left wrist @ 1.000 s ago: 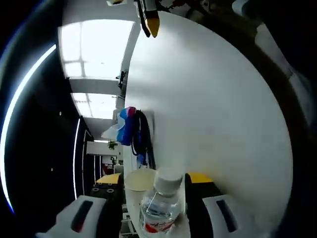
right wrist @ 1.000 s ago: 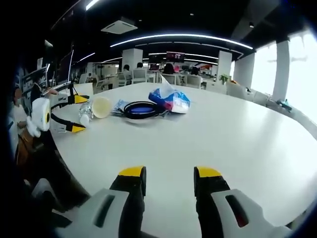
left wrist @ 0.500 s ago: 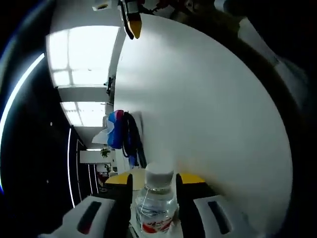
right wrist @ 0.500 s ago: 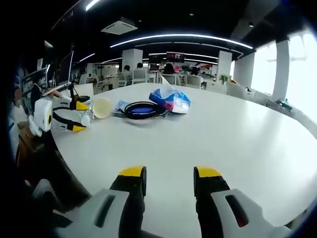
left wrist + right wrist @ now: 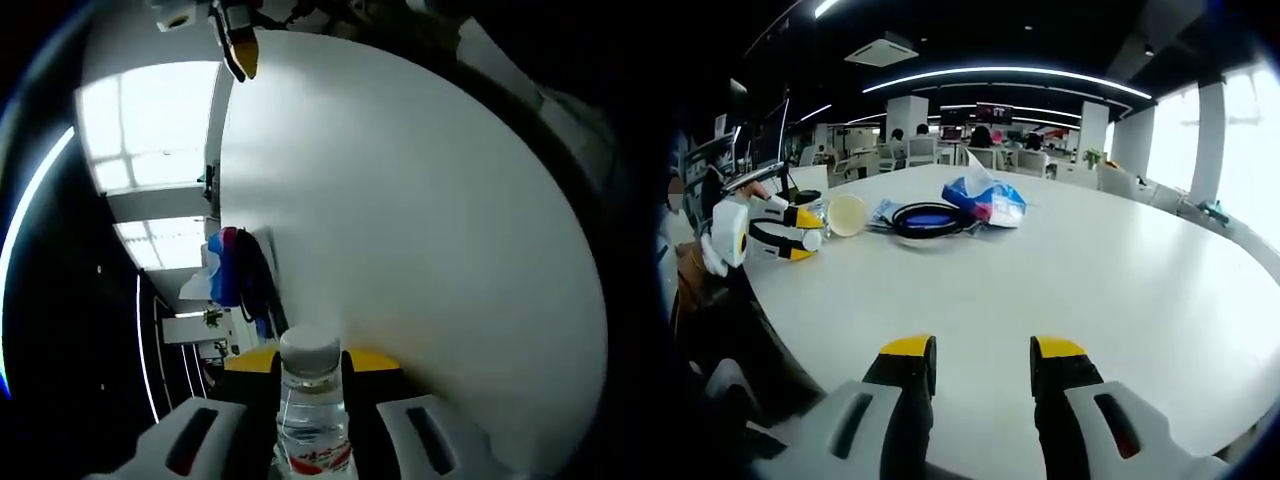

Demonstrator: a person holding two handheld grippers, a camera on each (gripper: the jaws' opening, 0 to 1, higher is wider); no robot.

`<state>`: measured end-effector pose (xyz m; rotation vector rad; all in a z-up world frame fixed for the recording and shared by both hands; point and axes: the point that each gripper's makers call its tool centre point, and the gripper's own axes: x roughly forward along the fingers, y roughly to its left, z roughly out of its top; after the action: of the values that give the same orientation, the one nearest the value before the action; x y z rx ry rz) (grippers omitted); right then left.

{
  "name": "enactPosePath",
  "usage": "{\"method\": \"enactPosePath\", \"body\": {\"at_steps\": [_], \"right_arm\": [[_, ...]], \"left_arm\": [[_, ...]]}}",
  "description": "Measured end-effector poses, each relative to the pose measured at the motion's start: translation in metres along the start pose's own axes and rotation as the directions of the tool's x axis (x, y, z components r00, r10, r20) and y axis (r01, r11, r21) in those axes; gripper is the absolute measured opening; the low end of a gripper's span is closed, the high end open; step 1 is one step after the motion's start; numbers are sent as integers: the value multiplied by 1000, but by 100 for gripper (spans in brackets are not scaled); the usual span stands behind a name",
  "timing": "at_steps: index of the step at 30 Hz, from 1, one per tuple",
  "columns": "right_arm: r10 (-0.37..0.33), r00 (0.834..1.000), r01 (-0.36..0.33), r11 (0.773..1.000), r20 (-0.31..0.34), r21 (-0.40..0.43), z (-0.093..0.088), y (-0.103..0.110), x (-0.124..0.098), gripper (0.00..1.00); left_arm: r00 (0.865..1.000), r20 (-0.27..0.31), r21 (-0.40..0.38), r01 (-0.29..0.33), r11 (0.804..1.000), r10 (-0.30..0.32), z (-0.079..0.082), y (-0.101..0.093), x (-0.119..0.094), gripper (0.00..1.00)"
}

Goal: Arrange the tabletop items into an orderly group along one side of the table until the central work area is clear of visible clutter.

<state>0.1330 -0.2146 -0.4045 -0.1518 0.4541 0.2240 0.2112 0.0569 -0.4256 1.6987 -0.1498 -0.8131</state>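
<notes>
A clear water bottle [image 5: 312, 425] with a white cap and a red label stands between the jaws of my left gripper [image 5: 312, 362], which is shut on it. From the right gripper view, the left gripper [image 5: 805, 235] is at the table's left edge, beside a pale cup [image 5: 847, 213]. Further along lie a black coiled cable [image 5: 930, 218] and a blue and red bag [image 5: 985, 200]. My right gripper [image 5: 980, 360] hangs open over bare white table [image 5: 1090, 280], holding nothing. In the left gripper view the bag [image 5: 225, 265] lies beyond the bottle.
The round white table [image 5: 420, 220] stretches wide and bare past the bottle. The right gripper's yellow tip [image 5: 238, 50] shows at its far edge. Desks, chairs and seated people [image 5: 980, 140] fill the office behind, with bright windows [image 5: 1250, 150] at the right.
My left gripper's jaws have shut on the water bottle, which stood loose between them a second ago. The cup is now hidden behind the bottle in the left gripper view. The right gripper has stayed still.
</notes>
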Motion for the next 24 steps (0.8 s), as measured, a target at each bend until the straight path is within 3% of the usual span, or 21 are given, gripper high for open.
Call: {"method": "enactPosePath", "body": {"at_steps": [10,14,20,22,23,24], "right_arm": [[-1,1000,1,1000,-5,2,-1,0,1,35],[0,1000,0,1000,-14,1,-3,1,1,35],[4,1000,-4,1000,-24,-6,-5,3,1,35],[2,1000,-3,1000,-22,-4,-5,2,1,35],[1,1000,-1,1000,-21,-3,-5,2,0,35],[-1,1000,1,1000,-21,-2,-5,1,0,35]], "left_arm": [[999,32,-20,-17,1000,17,1,2,0,22],[998,28,59,-53,997,51,2,2,2,22],[998,32,54,-53,997,51,3,4,1,22],[998,34,37,-57,998,56,3,4,1,22],[998,31,-6,-59,998,59,2,5,1,22],[998,32,11,-60,998,60,3,5,1,21]]}}
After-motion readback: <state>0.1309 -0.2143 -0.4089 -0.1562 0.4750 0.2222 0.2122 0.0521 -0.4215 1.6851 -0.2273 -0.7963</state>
